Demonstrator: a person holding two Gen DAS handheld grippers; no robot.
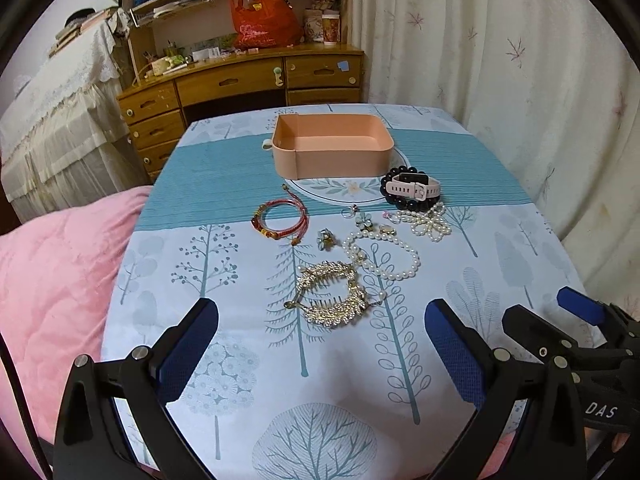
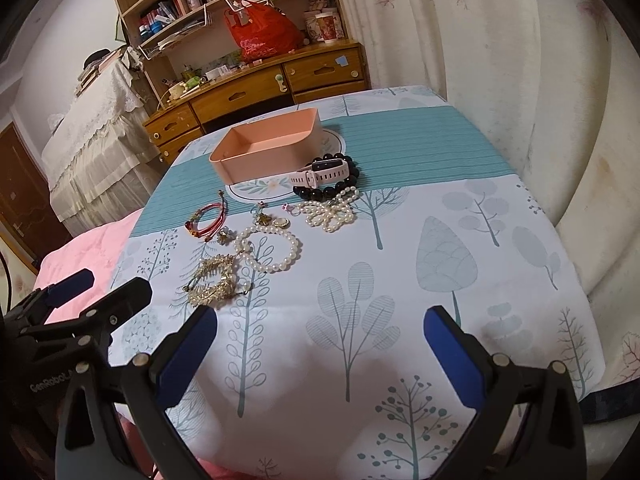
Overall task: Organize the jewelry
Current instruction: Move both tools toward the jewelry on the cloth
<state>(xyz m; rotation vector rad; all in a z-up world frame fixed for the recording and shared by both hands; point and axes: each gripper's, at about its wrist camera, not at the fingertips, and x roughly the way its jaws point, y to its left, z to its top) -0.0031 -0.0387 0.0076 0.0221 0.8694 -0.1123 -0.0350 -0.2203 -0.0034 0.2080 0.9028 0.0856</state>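
An empty pink box (image 1: pixel 332 146) (image 2: pixel 266 150) stands at the far middle of the table. In front of it lie a red cord bracelet (image 1: pixel 282 220) (image 2: pixel 208 220), a pearl bracelet (image 1: pixel 384 256) (image 2: pixel 270 248), a gold hair comb (image 1: pixel 332 298) (image 2: pixel 214 284), a pink watch (image 1: pixel 414 186) (image 2: pixel 324 174) on a black bead bracelet (image 1: pixel 400 200), a pearl bow (image 1: pixel 430 222) (image 2: pixel 330 212) and small rings and brooches (image 1: pixel 360 220). My left gripper (image 1: pixel 320 340) is open and empty just before the comb. My right gripper (image 2: pixel 320 350) is open and empty over bare cloth.
The table wears a tree-print cloth (image 1: pixel 224 264). A pink quilt (image 1: pixel 44 280) lies to the left. A wooden desk with shelves (image 1: pixel 240 80) and a red bag (image 1: pixel 262 20) stand behind. Curtains (image 1: pixel 520 80) hang on the right.
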